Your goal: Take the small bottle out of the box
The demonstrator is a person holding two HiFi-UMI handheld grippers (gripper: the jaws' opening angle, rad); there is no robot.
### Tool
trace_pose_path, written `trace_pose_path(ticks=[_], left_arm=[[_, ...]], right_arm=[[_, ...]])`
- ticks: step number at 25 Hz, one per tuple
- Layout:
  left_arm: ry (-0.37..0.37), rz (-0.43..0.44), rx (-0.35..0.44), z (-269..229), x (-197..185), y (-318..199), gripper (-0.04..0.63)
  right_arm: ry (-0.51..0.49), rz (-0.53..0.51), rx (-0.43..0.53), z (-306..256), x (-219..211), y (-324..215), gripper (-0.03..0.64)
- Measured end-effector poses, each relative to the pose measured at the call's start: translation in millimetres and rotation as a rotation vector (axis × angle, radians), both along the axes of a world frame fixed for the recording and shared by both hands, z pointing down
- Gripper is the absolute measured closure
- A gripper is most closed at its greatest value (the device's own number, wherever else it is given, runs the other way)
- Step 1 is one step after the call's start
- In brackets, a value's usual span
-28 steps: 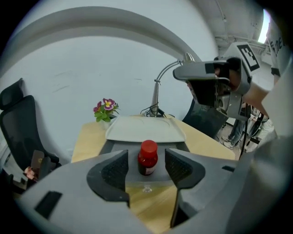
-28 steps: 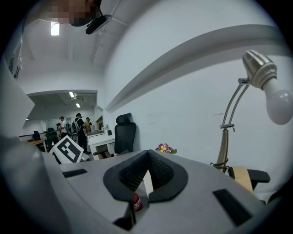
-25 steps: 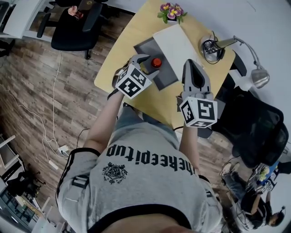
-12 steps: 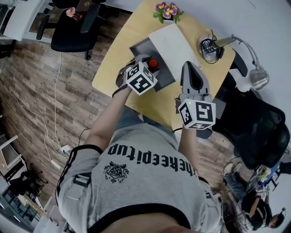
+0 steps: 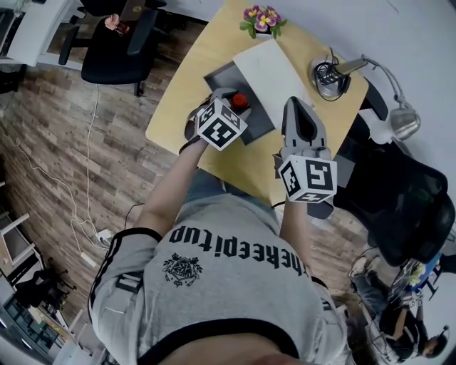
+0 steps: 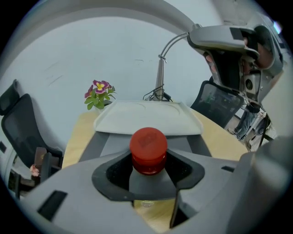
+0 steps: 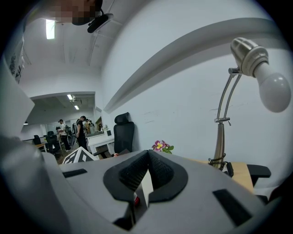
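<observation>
A small bottle with a red cap [image 5: 241,100] stands in the open grey box [image 5: 221,75] on the wooden table [image 5: 189,78]. The box's white lid [image 5: 274,71] leans up behind it. My left gripper [image 5: 229,96] reaches into the box. In the left gripper view the red cap [image 6: 148,148] sits between the jaws of the left gripper [image 6: 147,165], which are closing, with gaps still on both sides. My right gripper [image 5: 299,107] hovers over the table to the right of the box, shut and empty, its pads [image 7: 155,171] meeting.
A pot of flowers [image 5: 260,18] stands at the table's far end. A desk lamp [image 5: 399,114] and coiled cables [image 5: 329,75] are at the right. Black office chairs stand to the right [image 5: 399,199] and far left [image 5: 114,43]. The table's near edge runs under both arms.
My left gripper has moved forward and right over the box until its jaws flank the red-capped bottle. The right gripper has barely moved.
</observation>
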State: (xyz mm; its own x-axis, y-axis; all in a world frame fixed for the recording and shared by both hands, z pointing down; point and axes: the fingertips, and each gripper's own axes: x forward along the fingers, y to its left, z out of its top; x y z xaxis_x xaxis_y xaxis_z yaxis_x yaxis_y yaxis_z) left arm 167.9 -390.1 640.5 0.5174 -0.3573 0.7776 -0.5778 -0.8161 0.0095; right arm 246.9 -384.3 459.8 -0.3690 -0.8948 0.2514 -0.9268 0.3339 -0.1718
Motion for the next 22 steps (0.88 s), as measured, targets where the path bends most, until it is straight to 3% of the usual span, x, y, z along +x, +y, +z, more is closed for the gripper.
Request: trace_pose_path(ticks=[22], left_arm=[[0.322, -0.131, 0.215, -146.7, -37.6, 4.8, 0.371]], right_arm=[[0.052, -0.008, 0.100, -48.4, -46.8, 21.1, 0.629]])
